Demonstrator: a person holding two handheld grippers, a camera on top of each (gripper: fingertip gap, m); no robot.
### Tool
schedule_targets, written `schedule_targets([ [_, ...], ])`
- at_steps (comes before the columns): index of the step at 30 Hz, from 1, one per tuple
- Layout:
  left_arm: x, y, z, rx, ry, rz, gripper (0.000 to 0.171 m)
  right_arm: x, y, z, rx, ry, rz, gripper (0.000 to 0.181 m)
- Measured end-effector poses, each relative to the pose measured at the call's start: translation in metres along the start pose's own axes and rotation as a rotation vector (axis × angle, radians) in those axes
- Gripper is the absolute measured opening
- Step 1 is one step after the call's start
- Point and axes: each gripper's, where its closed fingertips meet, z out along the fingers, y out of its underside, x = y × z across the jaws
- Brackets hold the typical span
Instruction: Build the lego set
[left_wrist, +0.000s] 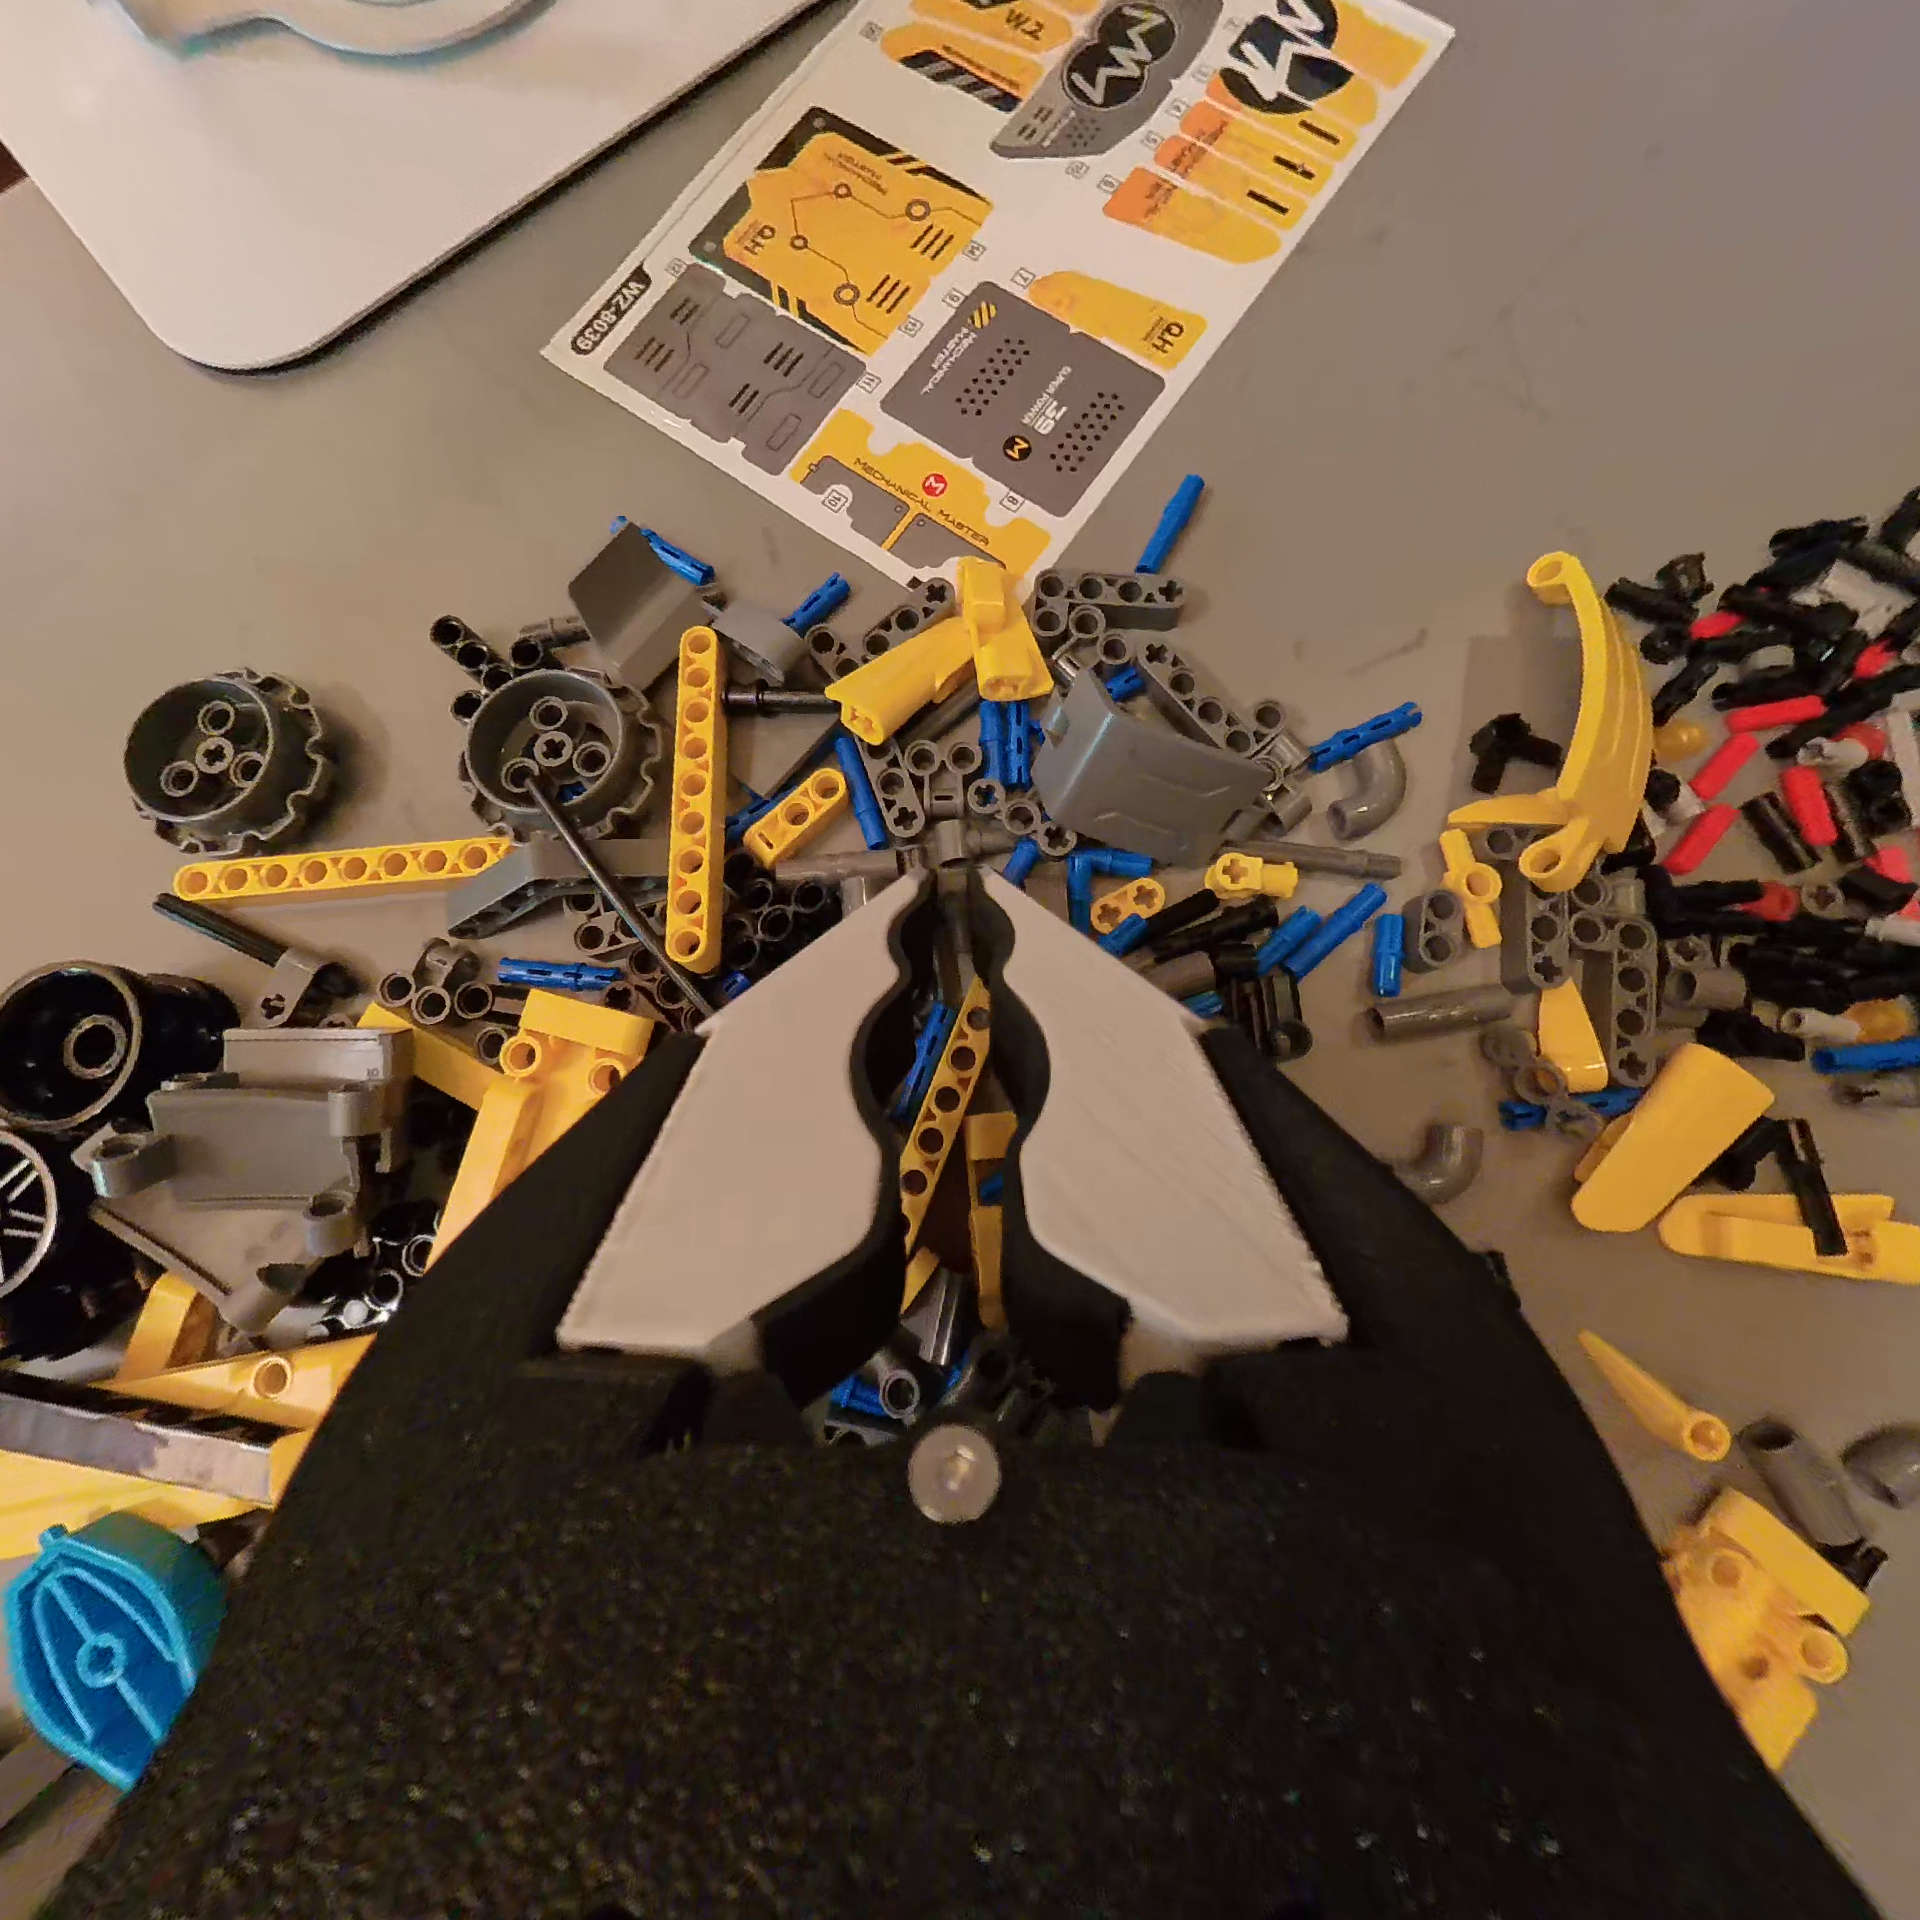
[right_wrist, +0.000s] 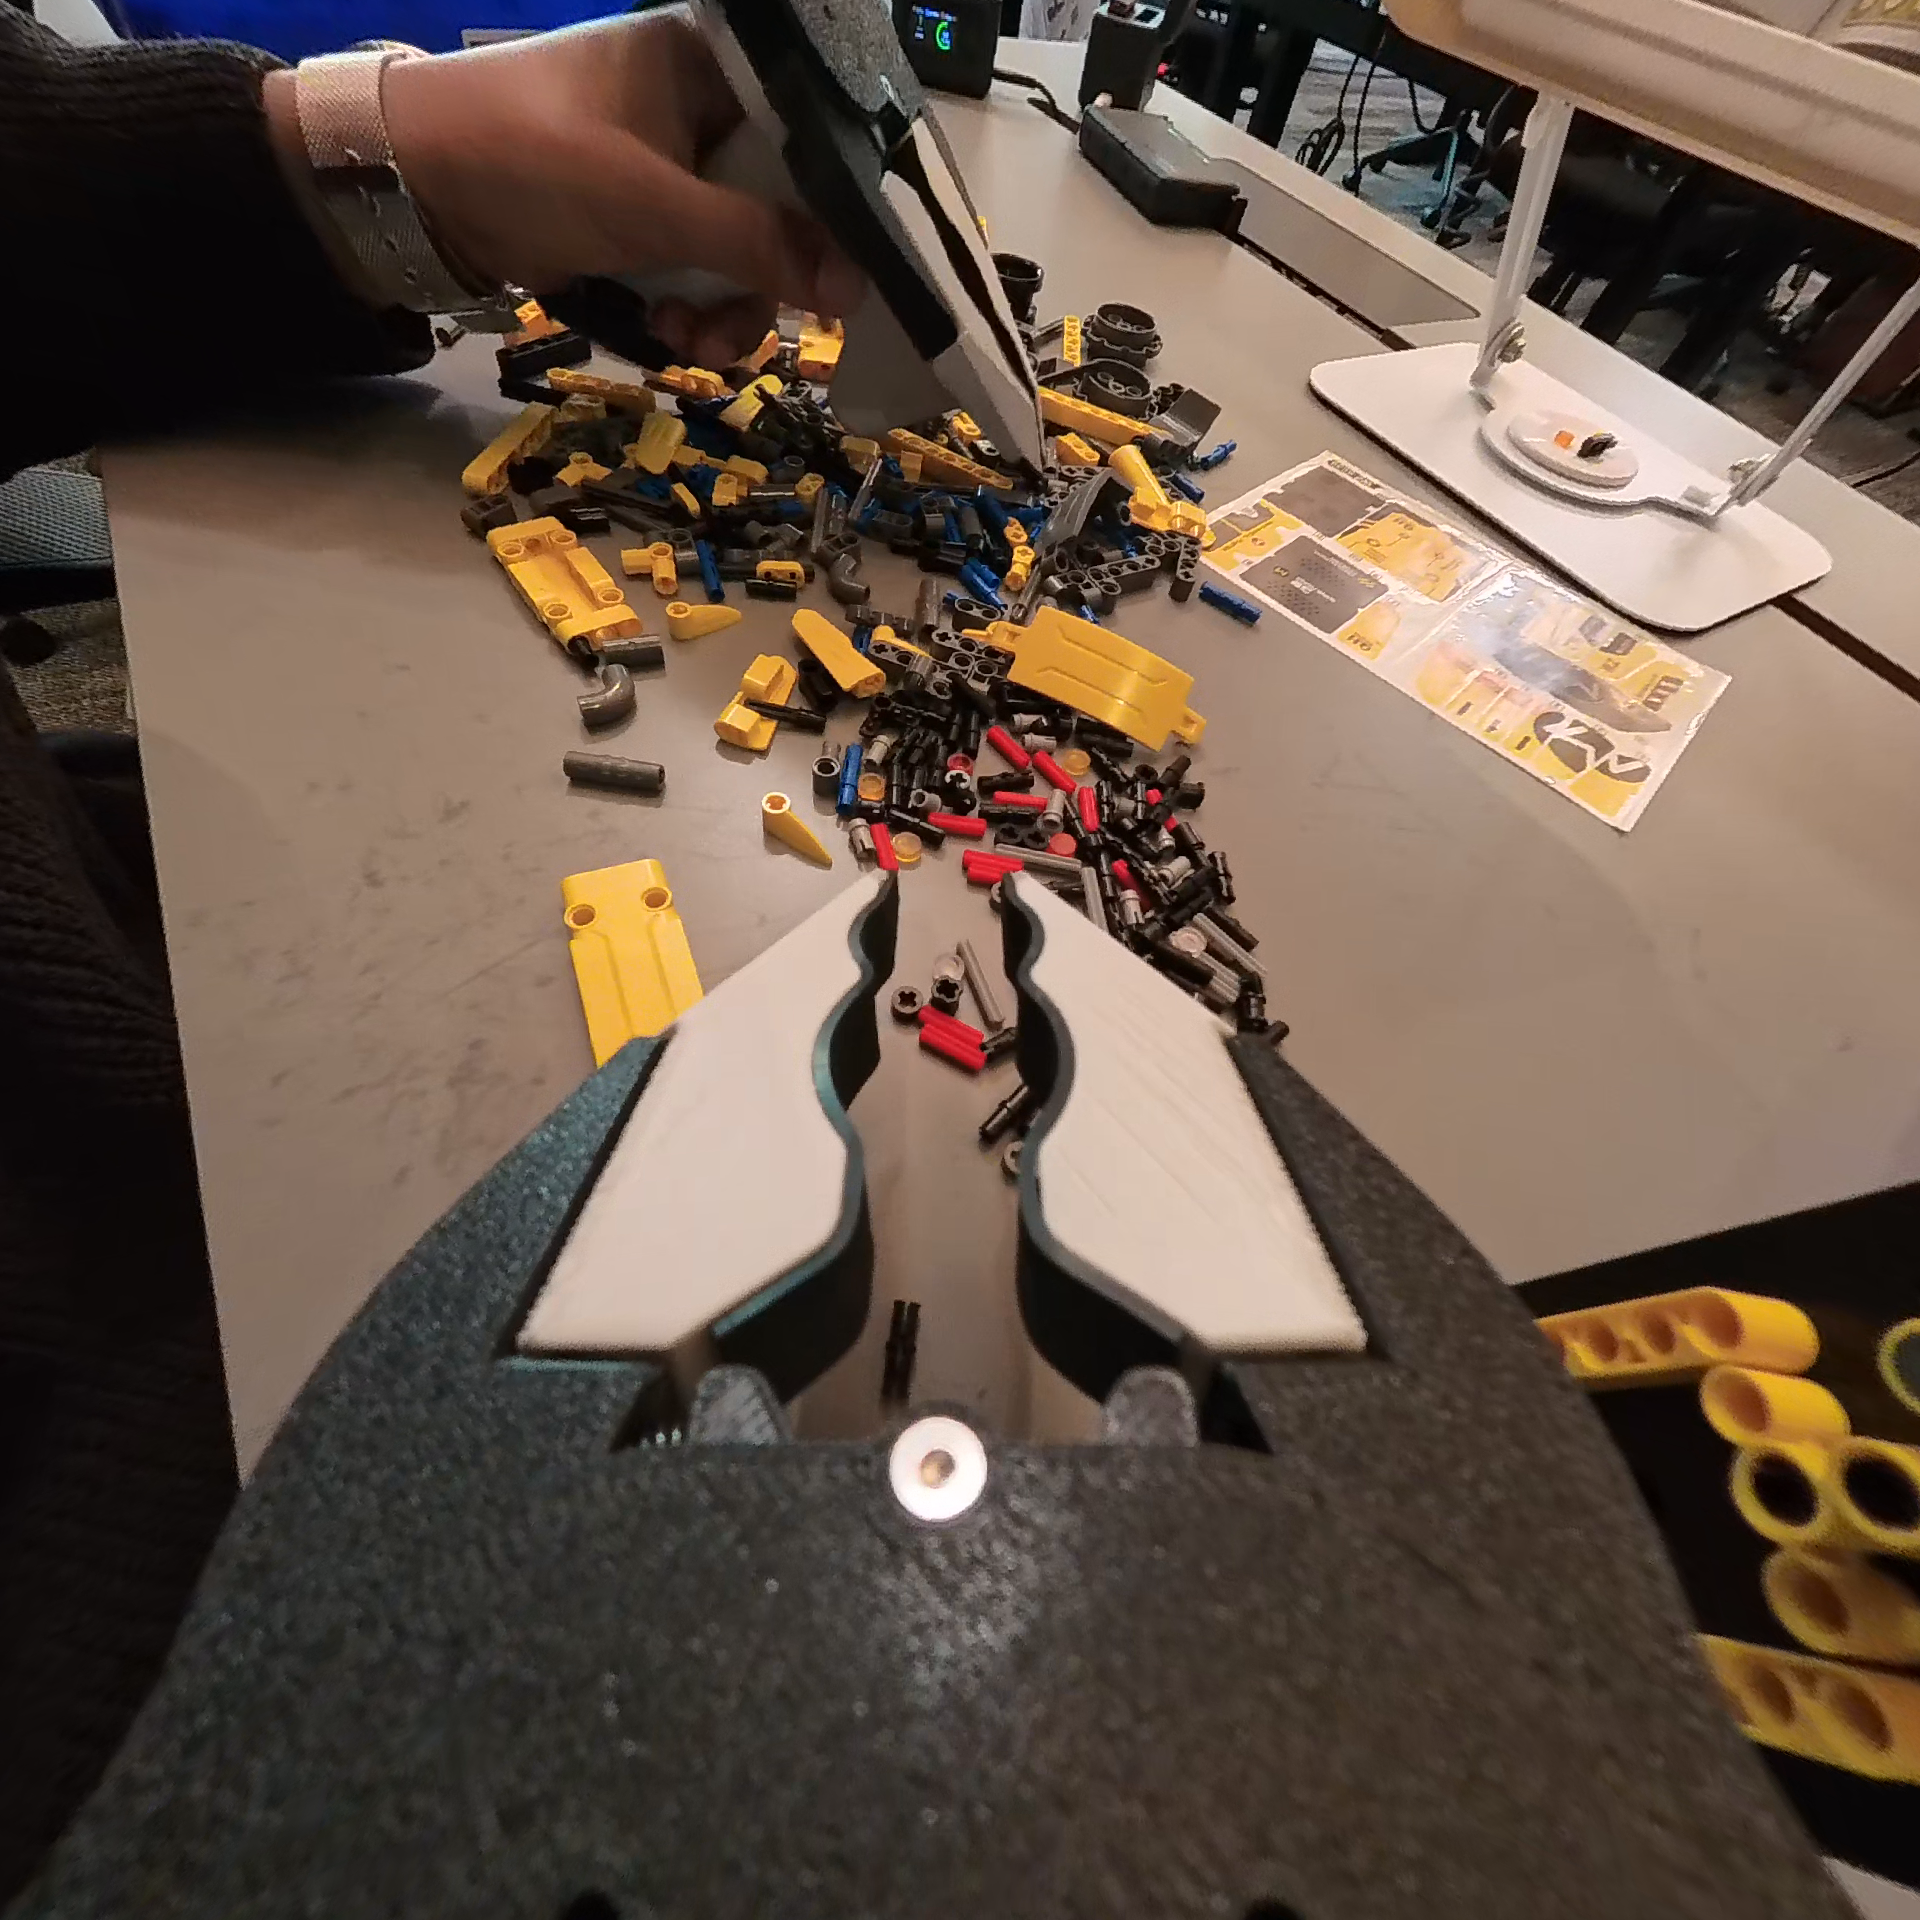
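My left gripper (left_wrist: 951, 883) points down into a pile of yellow, grey, blue and black building-toy parts (left_wrist: 727, 810) on a grey table (left_wrist: 312, 540). Its fingertips are pinched together on a thin dark grey axle piece (left_wrist: 951, 847) that stands up out of the pile. The right wrist view shows this gripper (right_wrist: 1023, 442) from the side, held by a hand (right_wrist: 582, 166), its tips in the pile. My right gripper (right_wrist: 948, 883) is open and empty, low over the table. It is beside a heap of small red, black and grey pins (right_wrist: 1081, 821), and a few pins (right_wrist: 951, 1023) lie between its fingers.
A sticker sheet (left_wrist: 987, 260) lies beyond the pile; it also shows in the right wrist view (right_wrist: 1455, 623). A white stand base (right_wrist: 1558, 468) sits at the far right. Wheels (left_wrist: 223, 753) lie left, and a yellow panel (right_wrist: 629, 951) lies by the right gripper. A dark printed sheet (right_wrist: 1766, 1507) lies at the near right. The grippers' ends are close to 25 centimeters from one another.
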Motion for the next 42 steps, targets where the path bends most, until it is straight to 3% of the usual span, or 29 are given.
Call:
schedule_targets([
  [6,-0.004,-0.001,-0.008,0.027,-0.028,0.030,0.000,0.000,0.000,0.000,0.001,0.000,0.002,0.019],
  [13,0.002,-0.005,-0.009,0.071,0.046,-0.045,0.003,0.000,0.001,0.001,-0.007,0.001,-0.003,0.019],
  [18,0.004,0.000,-0.002,0.025,-0.032,0.025,0.014,-0.004,0.000,0.000,-0.001,-0.001,-0.032,0.019],
  [24,0.002,0.004,0.000,-0.006,-0.093,0.071,0.011,-0.005,0.000,0.000,-0.001,-0.004,-0.036,0.019],
  [32,0.001,-0.015,-0.020,0.127,-0.057,0.043,0.006,-0.006,0.001,0.002,-0.013,-0.001,-0.053,0.019],
  [36,0.044,-0.038,-0.041,0.276,0.128,0.108,0.006,-0.004,-0.006,-0.004,0.039,0.000,-0.036,0.019],
  [39,0.108,-0.046,-0.055,0.323,0.325,0.202,0.007,-0.001,-0.023,-0.019,0.160,0.007,-0.013,0.019],
  [42,0.188,-0.040,-0.059,0.285,0.556,0.237,0.006,0.008,-0.034,-0.044,0.274,0.080,0.013,0.019],
])
